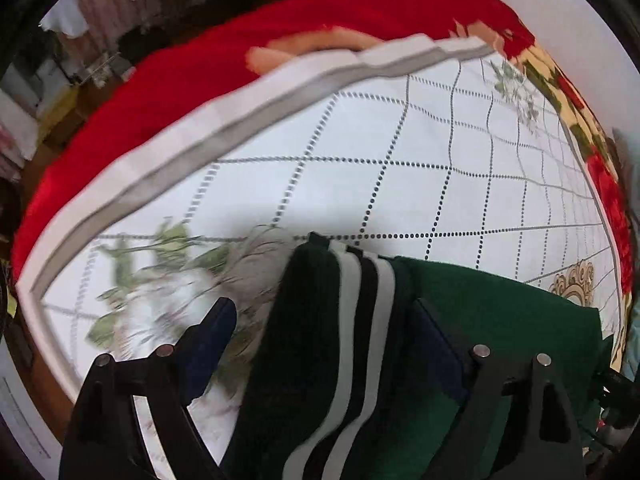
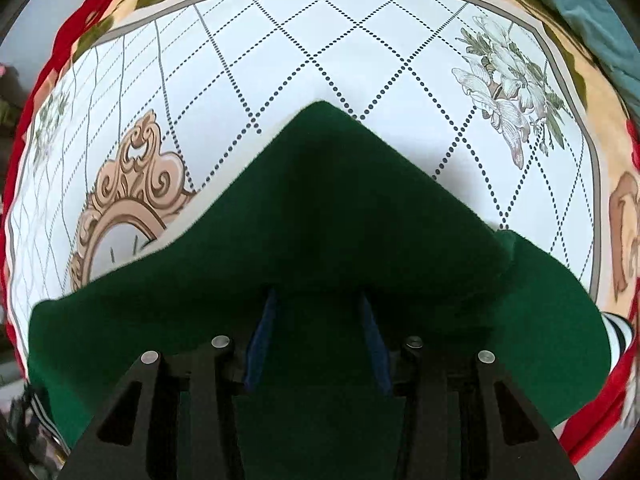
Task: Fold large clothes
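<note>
A dark green knit garment with black-and-white striped trim [image 1: 460, 340] hangs between two hand-held tools above a white cloth printed with a dotted diamond grid and flowers [image 1: 400, 168], which covers what appears to be a bed with a red floral blanket [image 1: 180, 88] at its edges. The left tongs [image 1: 324, 344] stand with jaws apart, the striped band running lengthwise between the blue pads; whether the cloth is actually pinched cannot be told from this blurred view. The right tongs [image 2: 318, 340] are draped over by the green fabric [image 2: 320, 208], jaws set apart with cloth bunched between them, and a grip there also cannot be confirmed. The garment lies directly ahead of and over both tools, its free corner pointing forward onto the cloth in the right wrist view, its long edge seemingly spanning from one hand to the other. Neither hand looks clearly nearer. The next fold probably depends on carrying that edge forward and laying it flat. Most of the garment is cut off at the lower frame edges, and its full shape cannot be made out.
</note>
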Motion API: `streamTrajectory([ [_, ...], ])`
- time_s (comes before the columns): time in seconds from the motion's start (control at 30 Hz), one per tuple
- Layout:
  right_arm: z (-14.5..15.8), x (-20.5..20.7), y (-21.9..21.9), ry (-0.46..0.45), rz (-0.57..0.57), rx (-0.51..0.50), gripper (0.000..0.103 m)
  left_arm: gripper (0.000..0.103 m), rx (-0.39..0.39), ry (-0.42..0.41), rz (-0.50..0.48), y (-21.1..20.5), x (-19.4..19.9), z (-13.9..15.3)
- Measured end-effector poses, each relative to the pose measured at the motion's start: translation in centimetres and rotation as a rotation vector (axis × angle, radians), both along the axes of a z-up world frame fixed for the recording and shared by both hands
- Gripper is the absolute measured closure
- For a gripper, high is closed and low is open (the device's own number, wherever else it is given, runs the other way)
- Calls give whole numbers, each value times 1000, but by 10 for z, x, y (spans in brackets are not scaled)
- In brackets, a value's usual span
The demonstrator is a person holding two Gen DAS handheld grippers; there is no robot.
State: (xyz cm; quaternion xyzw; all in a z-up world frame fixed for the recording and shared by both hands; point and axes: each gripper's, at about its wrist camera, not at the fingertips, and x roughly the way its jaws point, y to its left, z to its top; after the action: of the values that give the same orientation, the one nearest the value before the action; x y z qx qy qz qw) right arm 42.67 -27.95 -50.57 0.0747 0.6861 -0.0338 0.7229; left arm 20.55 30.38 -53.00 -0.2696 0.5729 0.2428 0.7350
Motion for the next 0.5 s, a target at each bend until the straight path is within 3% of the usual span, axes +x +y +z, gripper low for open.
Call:
streamTrajectory([
  [0.07, -1, -1, -3, 10, 3, -1, 58, 82, -23, -31, -36, -2, 8, -3],
  [0.1, -1, -4, -6, 15, 4, -4, 58, 102, -14, -26, -49, -3, 11, -1],
  [0.2, -2, 0, -1, 28, 18, -24, 58, 102, 74, -52, -98, -13, 21, 21],
  [0.33, -1, 1, 2, 28, 16, -20, 58, 102, 123, -87, -123, -16, 26, 38],
  [0.5, 25, -16, -10, 40, 13, 20, 58, 102, 109, -7, -123, 0, 42, -8],
])
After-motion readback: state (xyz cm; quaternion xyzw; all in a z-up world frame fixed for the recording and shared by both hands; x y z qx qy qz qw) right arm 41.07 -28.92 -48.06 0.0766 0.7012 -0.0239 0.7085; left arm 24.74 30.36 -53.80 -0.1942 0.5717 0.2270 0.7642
